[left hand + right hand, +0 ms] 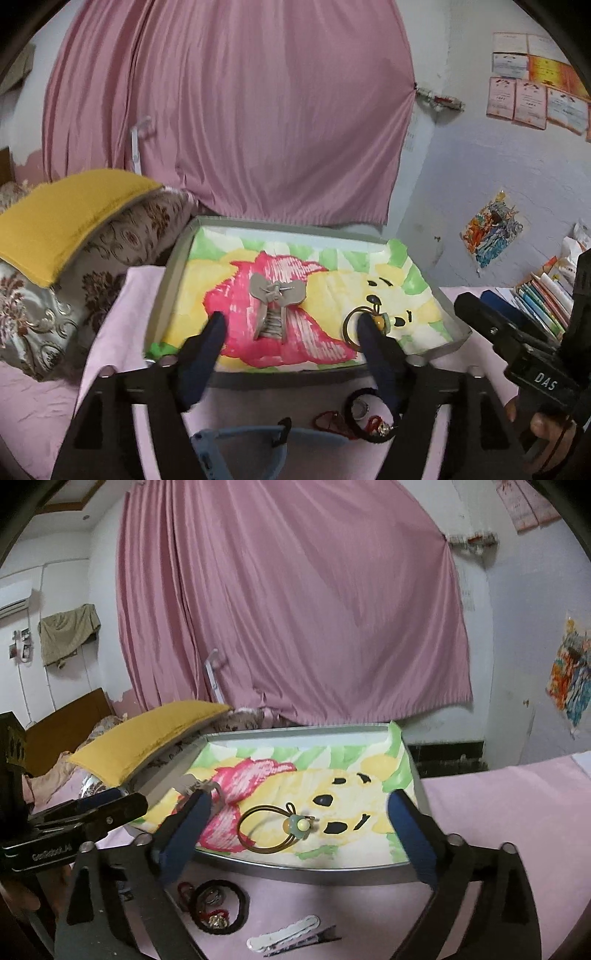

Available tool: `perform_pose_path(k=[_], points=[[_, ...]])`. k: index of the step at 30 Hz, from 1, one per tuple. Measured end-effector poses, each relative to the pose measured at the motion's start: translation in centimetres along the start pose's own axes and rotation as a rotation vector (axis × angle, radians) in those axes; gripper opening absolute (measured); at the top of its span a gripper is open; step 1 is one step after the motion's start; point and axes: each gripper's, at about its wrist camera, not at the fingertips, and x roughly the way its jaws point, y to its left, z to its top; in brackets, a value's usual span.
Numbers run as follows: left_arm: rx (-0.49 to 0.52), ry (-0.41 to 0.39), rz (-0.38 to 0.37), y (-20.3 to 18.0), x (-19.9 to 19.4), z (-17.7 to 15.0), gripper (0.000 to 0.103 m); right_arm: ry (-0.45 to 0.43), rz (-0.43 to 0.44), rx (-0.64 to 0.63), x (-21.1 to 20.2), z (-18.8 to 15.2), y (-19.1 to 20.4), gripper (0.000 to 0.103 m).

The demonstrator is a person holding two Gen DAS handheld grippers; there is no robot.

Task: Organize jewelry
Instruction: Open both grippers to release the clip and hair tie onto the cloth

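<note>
A: So, left to right: the left gripper (291, 328) stands wide apart with nothing between its pads, hovering over the near edge of the grey tray (168, 280). The grey claw clip (275, 302) lies on the pink patch of the painted liner, free of both fingers.

B: And further right?

A: The brown hair tie with the yellow-green bead (275, 829) rests inside the tray too, on the yellow bear's face. The right gripper (299, 812) is spread fully, holding nothing; the tie sits between its fingers but untouched.

B: So 2 pieces are in. What is left?

A: On the pink cloth before the tray: a black scrunchie (218, 908) ringing a red cord and some small metal charms, and to its right a white snap clip (284, 938) beside a dark alligator clip (314, 939).

B: What could go wrong?

A: I judge the scrunchie pile risky: a pinch there may catch the cord and drag the charms off together. The flat clips lie flush on soft cloth, so pads could bunch the fabric instead. And both grippers sit close; reaching for the same pile could knock the tray.
</note>
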Motion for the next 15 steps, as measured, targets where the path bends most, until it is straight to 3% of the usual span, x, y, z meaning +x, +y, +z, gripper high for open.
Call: perform_pose_path(k=[7,15], points=[[0.036,-0.127,0.034,-0.1,-3.8,-1.5,0.096,-0.076,-0.010,-0.050,-3.3,-0.8,0.9,0.101],[0.022,-0.183,0.049,0.7,-6.9,-3.5,0.102,-0.083,0.017,-0.056,-5.5,-2.2,0.9,0.101]])
